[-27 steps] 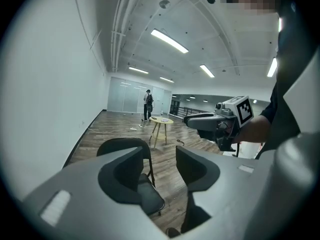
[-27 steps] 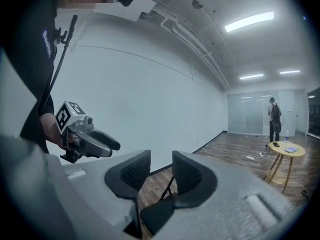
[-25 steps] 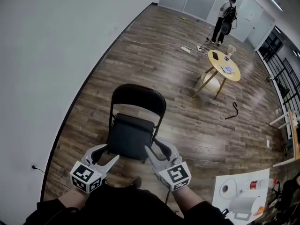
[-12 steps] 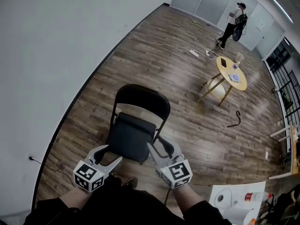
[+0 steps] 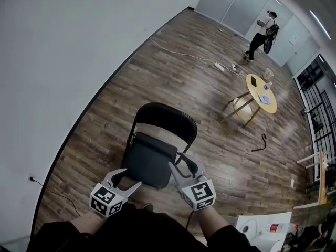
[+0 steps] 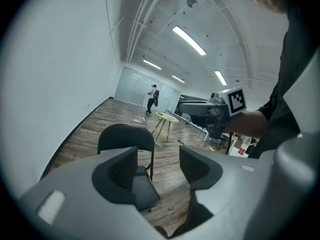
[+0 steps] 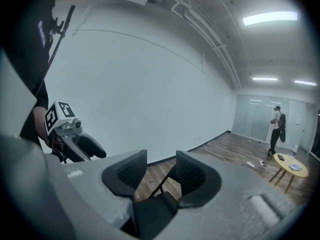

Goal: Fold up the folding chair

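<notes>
A black folding chair [image 5: 164, 124] stands unfolded on the wood floor, its seat [image 5: 149, 163] facing me. My left gripper [image 5: 130, 177] hovers at the seat's front left edge with its jaws apart and nothing between them. In the left gripper view the chair's backrest [image 6: 125, 136] shows through the gap of that gripper [image 6: 157, 168]. My right gripper [image 5: 181, 165] is at the seat's front right corner and its jaws are opening. In the right gripper view the seat [image 7: 152, 211] lies below the gap of this gripper [image 7: 160, 171], and the pads do not press on it.
A white wall runs along the left. Farther back stand a round yellow table [image 5: 261, 94] and a person [image 5: 262, 30], with a power strip and cable [image 5: 219, 65] on the floor. A dark object [image 5: 260, 143] lies right of the chair. A white table [image 5: 260, 229] is at the lower right.
Both grippers have come closer to the seat's front edge, the left one sinking. The right jaws stand a little wider. The chair has not moved.
</notes>
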Demonstrator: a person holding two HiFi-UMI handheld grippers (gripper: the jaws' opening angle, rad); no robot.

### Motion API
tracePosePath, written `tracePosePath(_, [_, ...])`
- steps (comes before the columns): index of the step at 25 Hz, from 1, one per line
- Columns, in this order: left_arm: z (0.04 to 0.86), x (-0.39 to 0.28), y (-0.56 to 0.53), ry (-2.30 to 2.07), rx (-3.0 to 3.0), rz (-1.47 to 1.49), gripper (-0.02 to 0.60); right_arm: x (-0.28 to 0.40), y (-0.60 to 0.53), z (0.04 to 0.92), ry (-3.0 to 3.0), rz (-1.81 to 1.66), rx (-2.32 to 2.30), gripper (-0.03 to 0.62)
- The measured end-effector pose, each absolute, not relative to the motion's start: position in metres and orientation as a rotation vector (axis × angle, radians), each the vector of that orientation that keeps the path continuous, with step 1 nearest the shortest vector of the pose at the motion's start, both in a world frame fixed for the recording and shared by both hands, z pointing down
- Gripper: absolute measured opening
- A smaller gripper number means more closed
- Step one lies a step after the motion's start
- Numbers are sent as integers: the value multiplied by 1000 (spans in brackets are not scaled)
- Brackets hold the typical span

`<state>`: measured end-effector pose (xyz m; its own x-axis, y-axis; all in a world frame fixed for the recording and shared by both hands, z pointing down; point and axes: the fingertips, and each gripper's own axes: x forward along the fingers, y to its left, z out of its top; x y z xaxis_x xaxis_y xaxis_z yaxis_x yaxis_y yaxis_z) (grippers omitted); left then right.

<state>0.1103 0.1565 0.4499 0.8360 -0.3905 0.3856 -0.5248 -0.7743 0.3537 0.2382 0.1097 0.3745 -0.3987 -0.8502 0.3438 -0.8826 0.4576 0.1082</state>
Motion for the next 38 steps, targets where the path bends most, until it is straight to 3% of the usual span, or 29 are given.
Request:
tracePosePath(17, [500,112,131,-747,2483,488,276,254,37,417,-2356,111,1301,197])
tracePosePath(29, [528,164,120,-1034,2294,337,291,298,-13,451,-2423,68,1045,215])
tracePosePath(38, [610,154,118,-1114,1935,215,299,331,-53,474,-2331,39,1036,232])
